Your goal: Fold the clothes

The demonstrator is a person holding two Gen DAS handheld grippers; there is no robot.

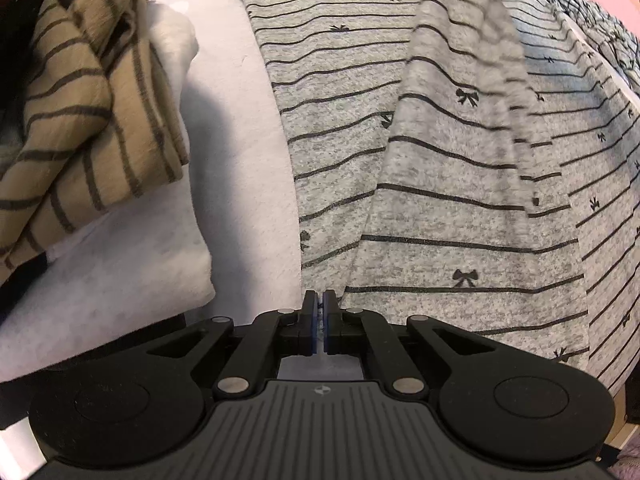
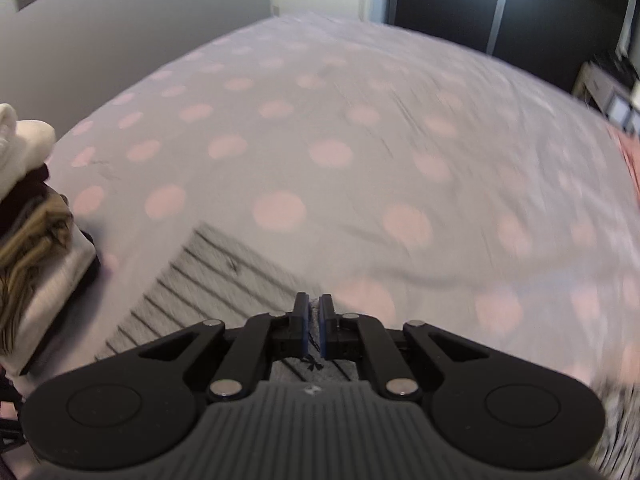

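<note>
The grey striped garment (image 1: 460, 184), printed with small black bows, lies spread on the bed (image 2: 360, 152), whose cover is pale with pink dots. In the left wrist view a fold of it rises in a broad band from near the claw up toward the top of the picture, slightly blurred, over the flat layer beneath. The left claw (image 1: 319, 312) points steeply down at the garment's near left corner, its jaws closed together; whether an edge of cloth is caught between them cannot be told, as only a thin slit shows. To its left lies a white folded cloth (image 1: 120, 264), and on that a tan striped garment (image 1: 80, 120) sits crumpled. The right claw (image 2: 314, 320) is clenched on a bit of the grey fabric, which shows between the blue pads (image 2: 305, 328) and hangs below them with a bow print visible. It is tilted less steeply, looking out across the bed, and the flat part of the garment lies below and to its left. The whole right view is blurred. The pile of clothes (image 2: 28, 216) sits at the left edge.
</note>
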